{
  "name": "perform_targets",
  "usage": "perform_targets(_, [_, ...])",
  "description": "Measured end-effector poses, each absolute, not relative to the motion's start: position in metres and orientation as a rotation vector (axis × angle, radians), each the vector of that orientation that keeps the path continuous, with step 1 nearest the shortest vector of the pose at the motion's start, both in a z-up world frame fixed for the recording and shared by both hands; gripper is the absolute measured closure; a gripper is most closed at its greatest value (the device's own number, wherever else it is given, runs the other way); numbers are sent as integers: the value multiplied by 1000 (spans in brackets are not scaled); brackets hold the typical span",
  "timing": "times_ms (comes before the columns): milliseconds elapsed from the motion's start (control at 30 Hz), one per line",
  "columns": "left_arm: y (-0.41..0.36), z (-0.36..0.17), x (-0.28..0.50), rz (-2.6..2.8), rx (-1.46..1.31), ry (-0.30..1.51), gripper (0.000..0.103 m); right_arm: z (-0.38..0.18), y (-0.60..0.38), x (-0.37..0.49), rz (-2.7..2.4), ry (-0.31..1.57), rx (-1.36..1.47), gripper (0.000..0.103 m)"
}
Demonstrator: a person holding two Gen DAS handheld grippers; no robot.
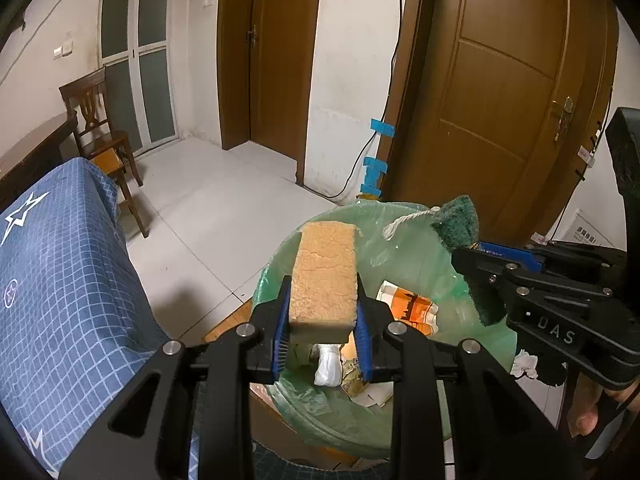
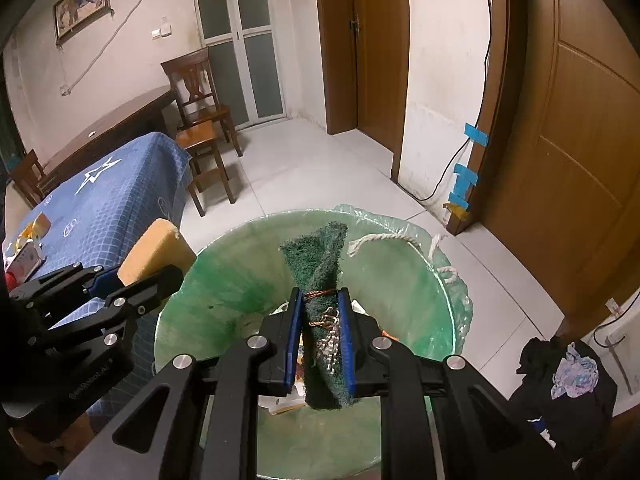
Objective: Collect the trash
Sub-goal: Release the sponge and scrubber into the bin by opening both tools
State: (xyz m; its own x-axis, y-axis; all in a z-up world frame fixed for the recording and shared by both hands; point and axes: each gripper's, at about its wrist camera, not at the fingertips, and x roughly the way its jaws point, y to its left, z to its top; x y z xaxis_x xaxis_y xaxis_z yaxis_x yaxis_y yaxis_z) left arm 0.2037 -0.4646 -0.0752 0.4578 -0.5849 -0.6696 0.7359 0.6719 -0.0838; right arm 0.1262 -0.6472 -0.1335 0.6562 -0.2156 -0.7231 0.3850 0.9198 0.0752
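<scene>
My left gripper is shut on a tan sponge block, held above the mouth of a bin lined with a green plastic bag. My right gripper is shut on a folded dark green scouring pad with some wire strands caught in it, also over the bin. In the left wrist view the right gripper comes in from the right with the green pad. The right wrist view has the left gripper at the left with the sponge. Paper and wrapper trash lies inside the bin.
A table under a blue star-patterned cloth stands left of the bin, with small items on it. Wooden chairs and a dark desk sit behind. Brown doors and a cable run along the right wall. A dark bundle of clothes lies on the floor.
</scene>
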Motion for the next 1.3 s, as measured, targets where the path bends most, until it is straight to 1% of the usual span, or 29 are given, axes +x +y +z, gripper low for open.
perform_targets(667, [-467, -77, 206, -805, 230, 734, 76, -133, -641, 123, -344, 773, 234, 84])
perform_targets(700, [-467, -78, 207, -803, 230, 740, 73, -133, -642, 122, -348, 767, 240, 79])
perform_targets(733, [-468, -79, 207, -800, 232, 743, 57, -133, -644, 121, -353, 763, 247, 75])
perform_targets(767, [-467, -78, 206, -793, 234, 736, 48, -133, -646, 119, -361, 755, 257, 65])
perform_targets(800, [-466, -78, 205, -782, 233, 719, 35, -133, -648, 117, -367, 748, 264, 62])
perform_targets(833, [-465, -77, 205, -776, 232, 713, 31, -133, -649, 116, -369, 745, 269, 61])
perform_targets(900, [-465, -78, 207, -775, 231, 726, 30, -133, -650, 112, -371, 737, 283, 60])
perform_targets(1033, [-463, -79, 207, -768, 234, 730, 30, -132, -648, 106, -372, 726, 288, 60])
perform_targets(1133, [-461, -77, 205, -766, 233, 731, 30, -131, -643, 102, -370, 719, 287, 58])
perform_targets(1233, [-456, -73, 201, -767, 233, 725, 30, -126, -640, 97, -366, 708, 283, 53])
perform_targets(1300, [-451, -69, 199, -764, 233, 715, 30, -122, -632, 90, -362, 690, 270, 48])
